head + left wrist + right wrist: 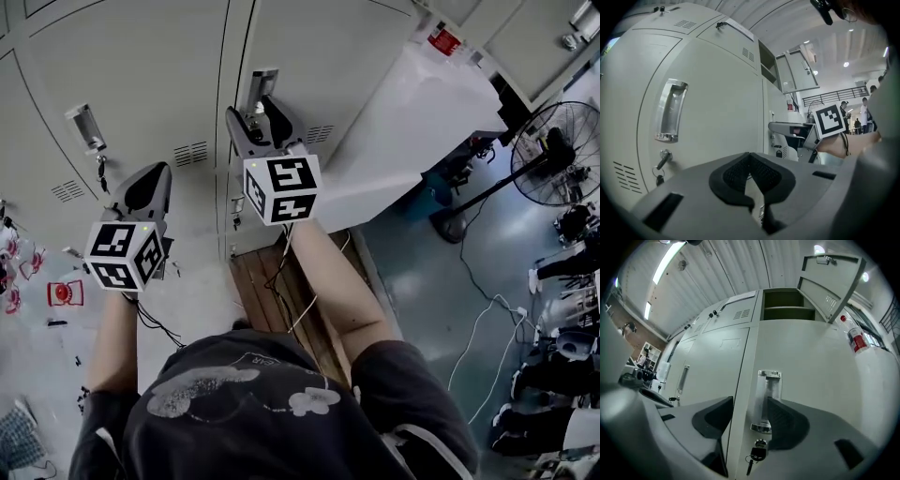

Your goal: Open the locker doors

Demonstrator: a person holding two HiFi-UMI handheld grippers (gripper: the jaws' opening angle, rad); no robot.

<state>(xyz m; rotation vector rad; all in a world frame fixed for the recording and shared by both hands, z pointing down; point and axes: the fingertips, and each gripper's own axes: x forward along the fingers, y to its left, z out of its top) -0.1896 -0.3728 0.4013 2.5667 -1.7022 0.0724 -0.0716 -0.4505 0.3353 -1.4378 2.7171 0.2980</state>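
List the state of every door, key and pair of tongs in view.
Left tongs: shut, empty.
Right tongs: open, with the door handle between them.
Right door: closed.
Right door key: in the lock.
Left door: closed.
Left door key: in the lock.
Upper door: open.

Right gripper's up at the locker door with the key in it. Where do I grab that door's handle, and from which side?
Take the handle at its middle, above the key, coming straight in from the front. It is a tall, narrow recessed pull, so the right gripper, jaws open, probably should straddle it sideways.
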